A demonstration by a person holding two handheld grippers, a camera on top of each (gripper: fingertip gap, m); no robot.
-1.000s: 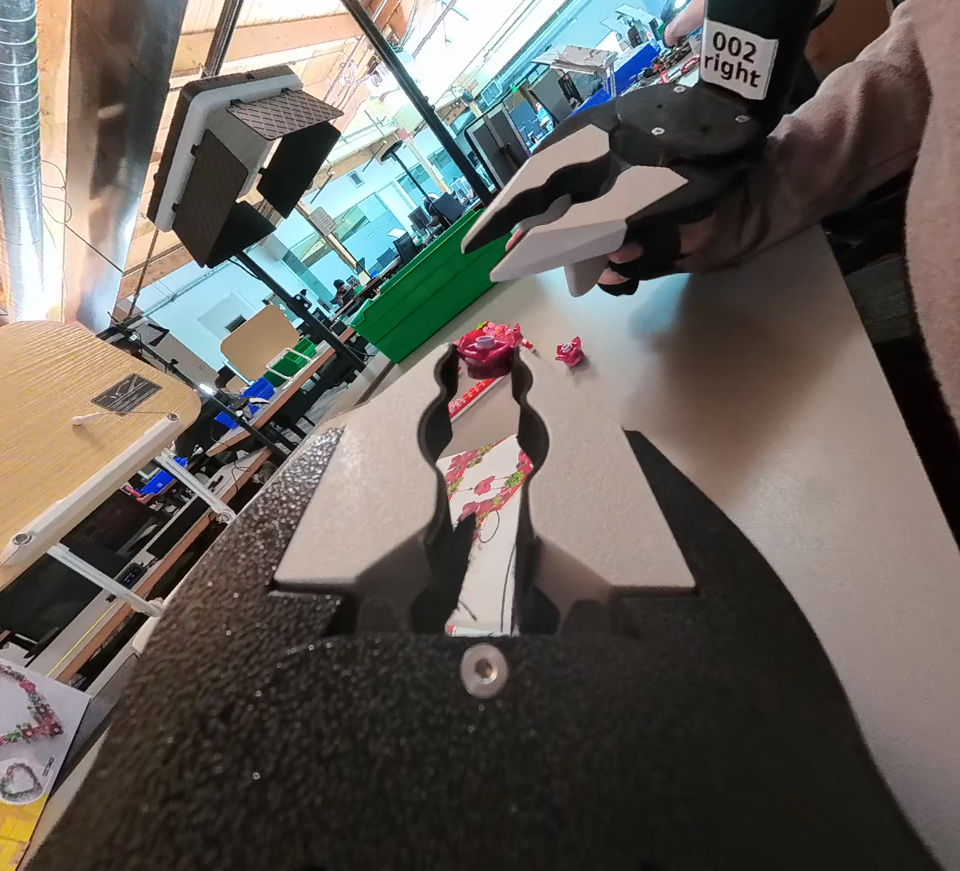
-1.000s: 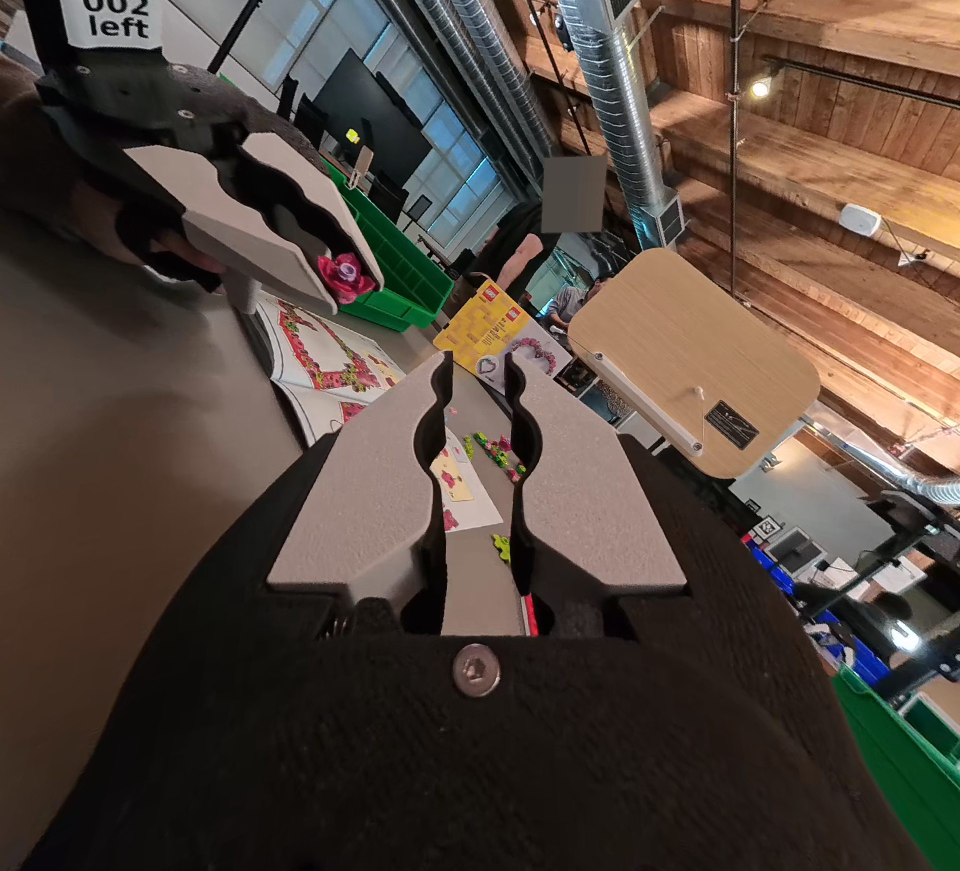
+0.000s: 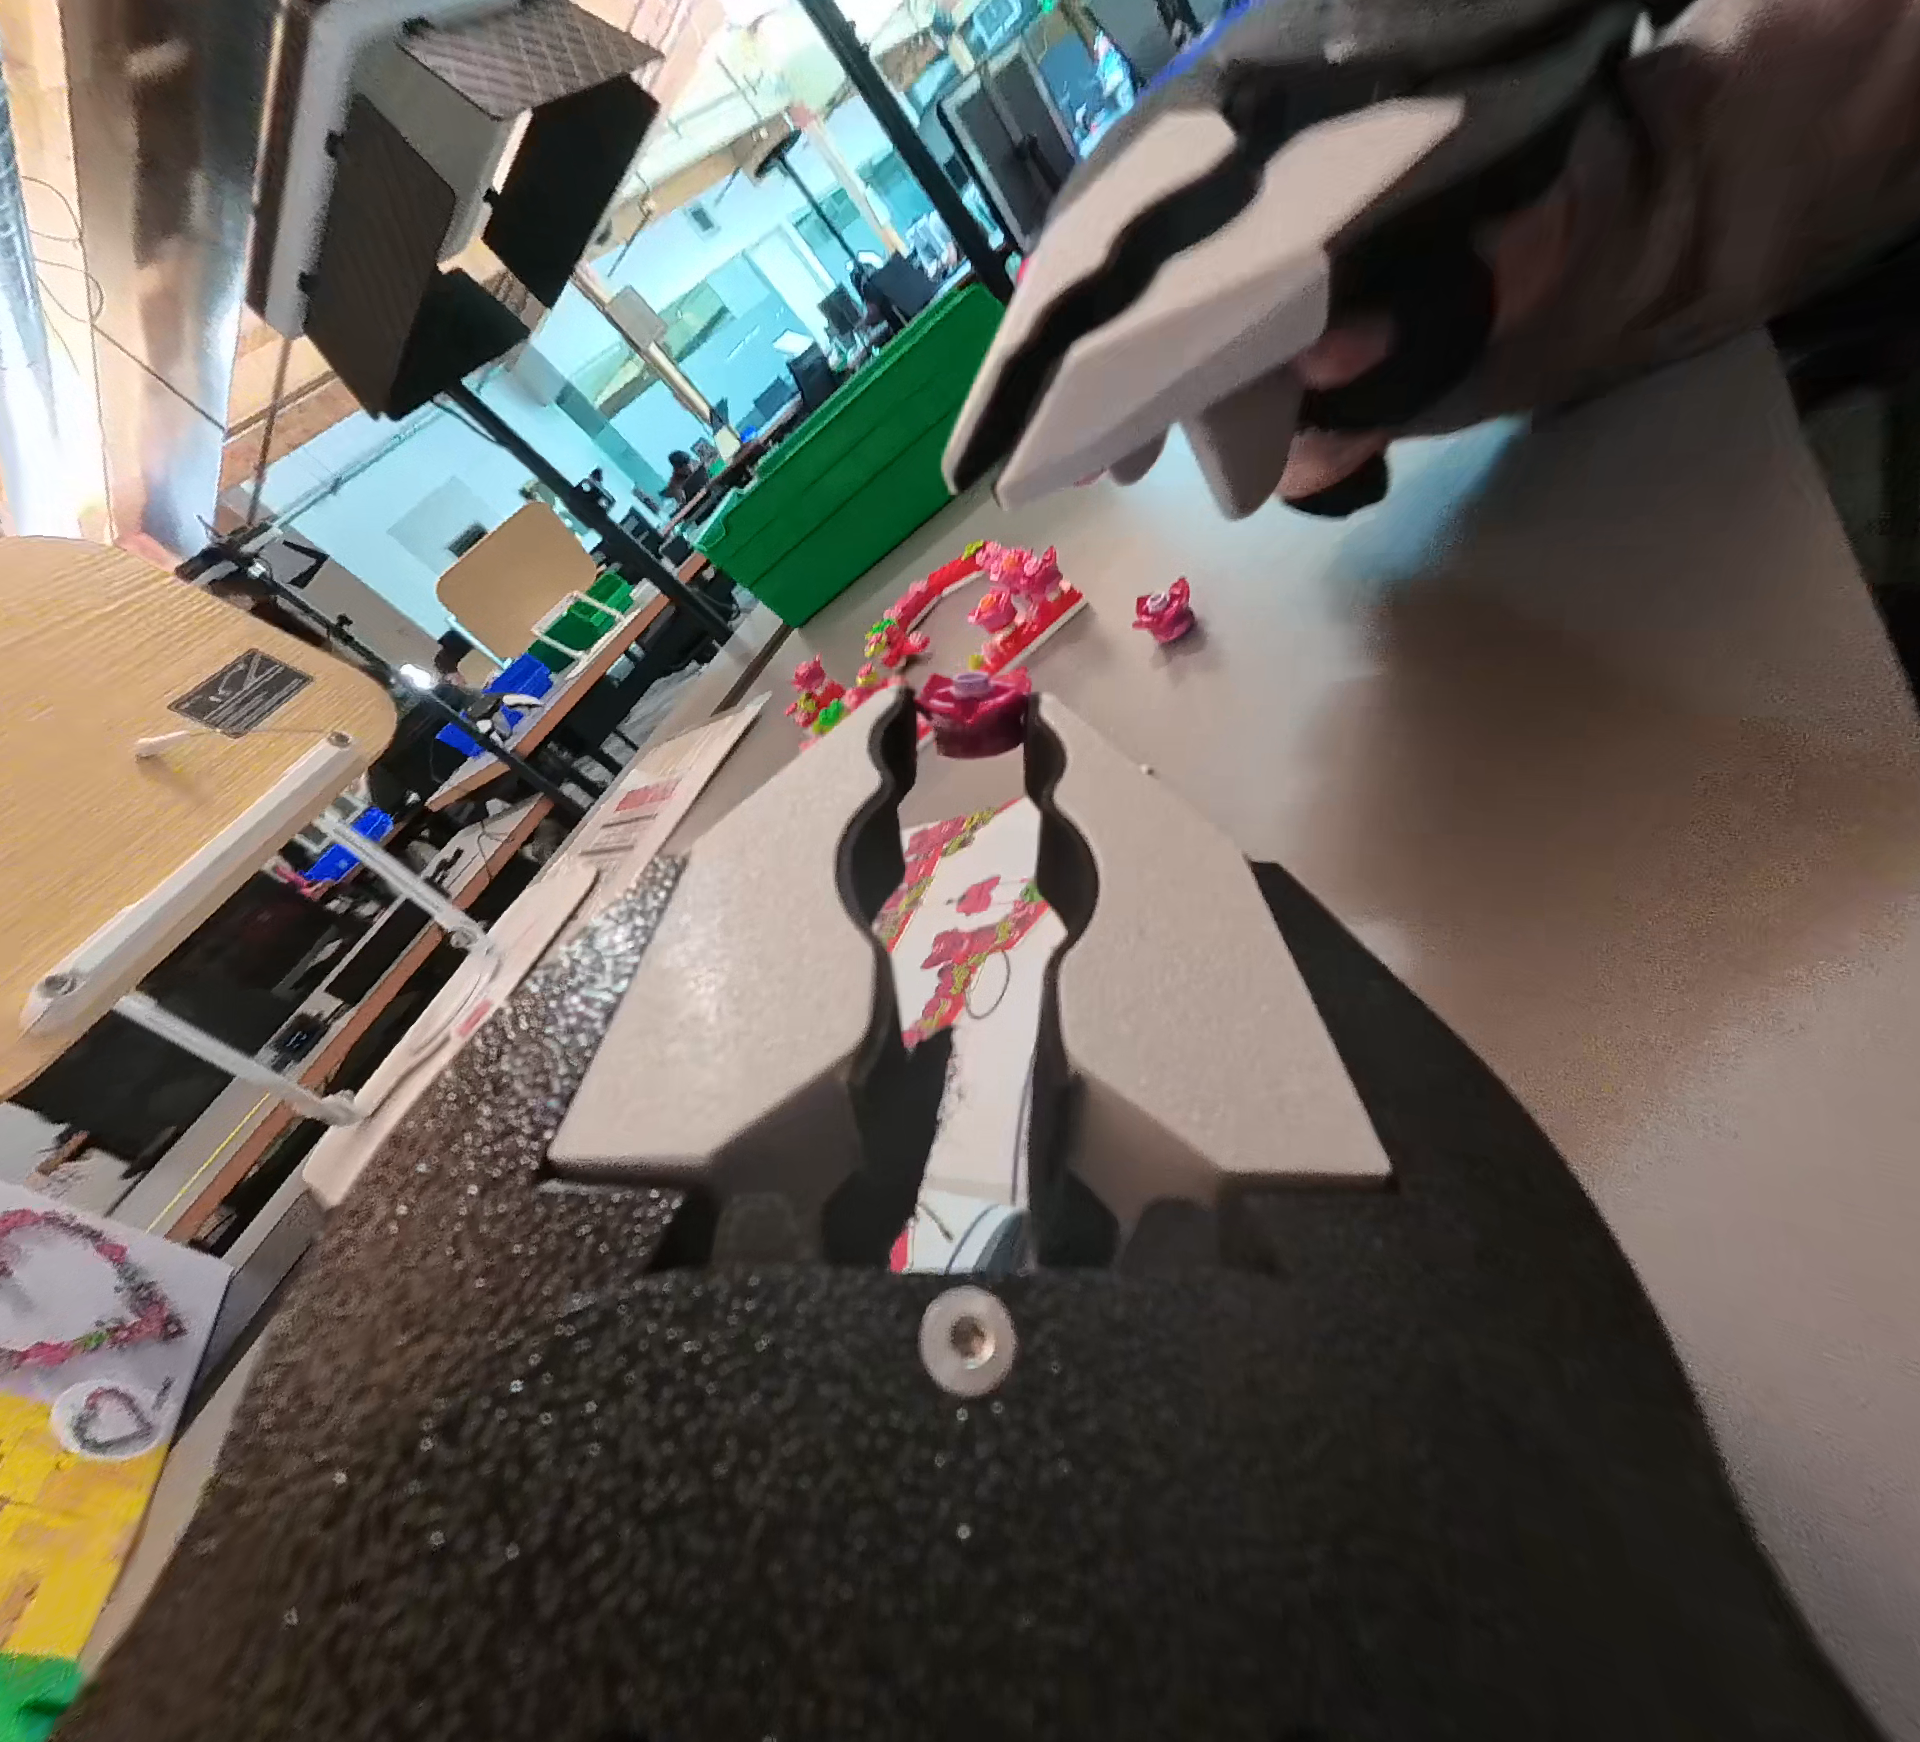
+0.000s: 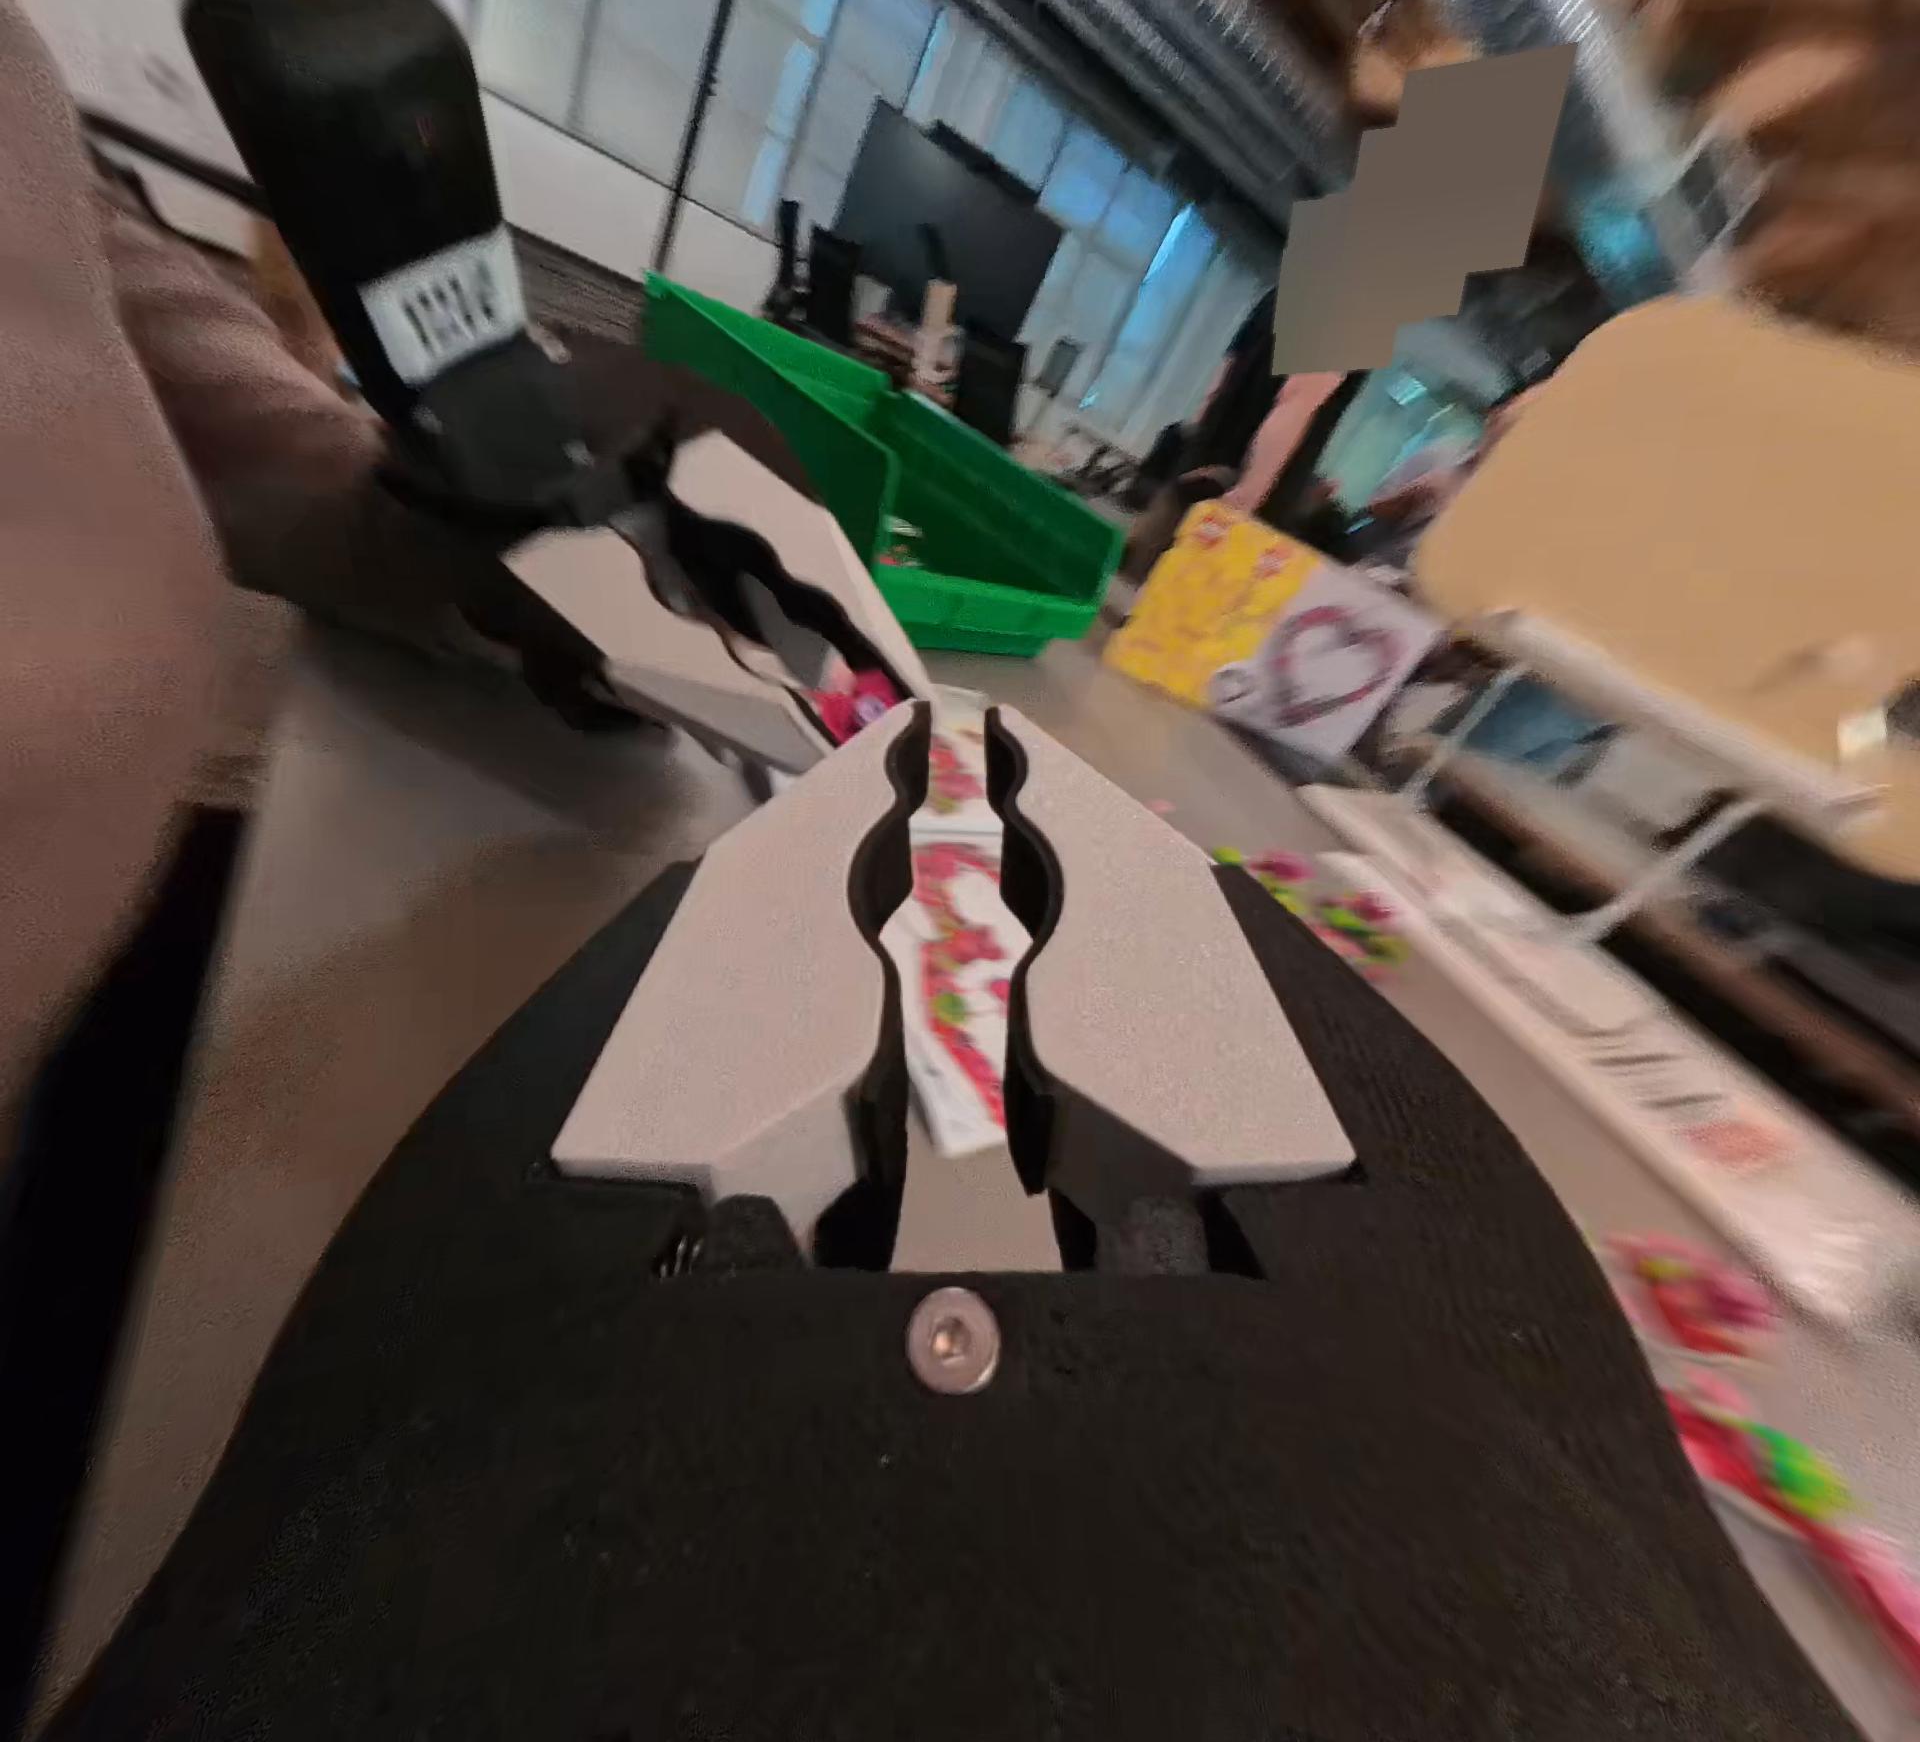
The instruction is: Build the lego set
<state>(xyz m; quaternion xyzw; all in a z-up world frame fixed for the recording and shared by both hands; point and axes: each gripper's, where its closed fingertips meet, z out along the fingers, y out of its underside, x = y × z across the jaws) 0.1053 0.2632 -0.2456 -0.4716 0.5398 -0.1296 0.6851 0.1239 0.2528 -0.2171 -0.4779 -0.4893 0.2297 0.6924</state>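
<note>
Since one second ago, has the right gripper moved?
Yes. In the left wrist view the right gripper has come lower, toward the grey table; against the green bin its tips sit lower.

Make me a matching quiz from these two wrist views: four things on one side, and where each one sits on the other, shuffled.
Things:
1. pink flower piece
2. loose pink flower
3. green bin
4. instruction booklet

Places:
A. flat on the table, seen between the right gripper's fingers
B. alone on the table, right of the heart build
C. pinched in the left gripper
D. far end of the table

Pairs: 1-C, 2-B, 3-D, 4-A
</note>
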